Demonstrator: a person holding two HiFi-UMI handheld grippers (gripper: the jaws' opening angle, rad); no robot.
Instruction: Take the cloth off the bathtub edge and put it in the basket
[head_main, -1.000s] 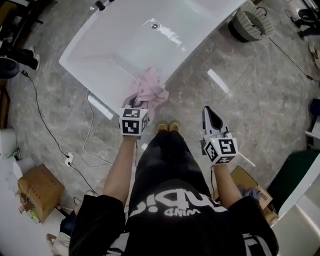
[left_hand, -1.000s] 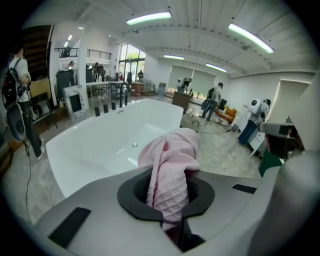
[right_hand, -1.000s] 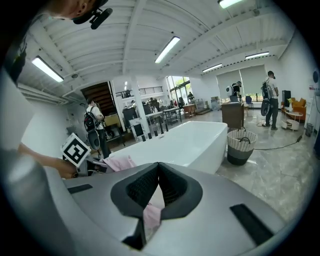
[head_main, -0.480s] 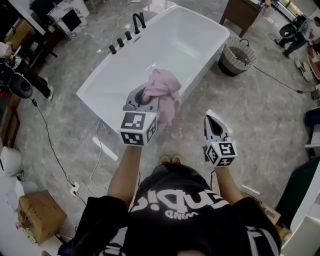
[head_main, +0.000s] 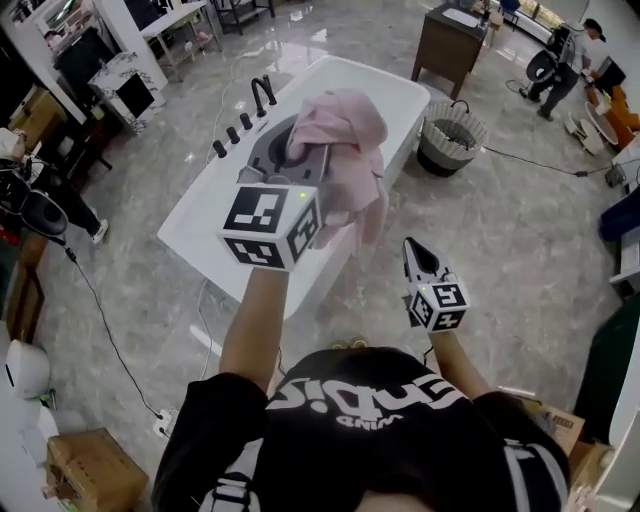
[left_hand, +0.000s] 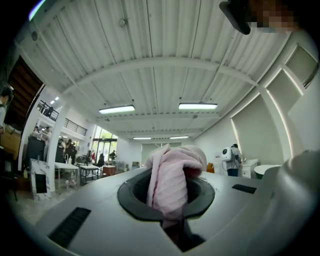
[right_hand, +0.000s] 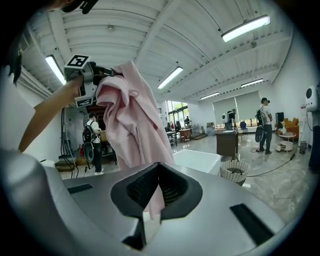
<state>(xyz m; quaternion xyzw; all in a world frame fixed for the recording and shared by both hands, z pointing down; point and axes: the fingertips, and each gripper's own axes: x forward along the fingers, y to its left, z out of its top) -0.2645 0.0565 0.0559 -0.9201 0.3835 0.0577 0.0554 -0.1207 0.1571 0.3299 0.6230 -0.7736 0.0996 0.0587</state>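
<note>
My right gripper (head_main: 420, 252) hangs low, jaws together and empty. My left gripper (head_main: 303, 145) is held high, clamped on the pink cloth (head_main: 352, 120), which dangles above the white bathtub (head_main: 205, 210). The basket (head_main: 452, 140) stands beyond, beside the tub.

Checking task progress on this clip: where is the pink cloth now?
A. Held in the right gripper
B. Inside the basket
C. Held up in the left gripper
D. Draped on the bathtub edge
C: the pink cloth hangs from the left gripper, whose jaws are shut on it, lifted off the bathtub. The basket stands apart on the floor, and the right gripper is shut on nothing.
</note>
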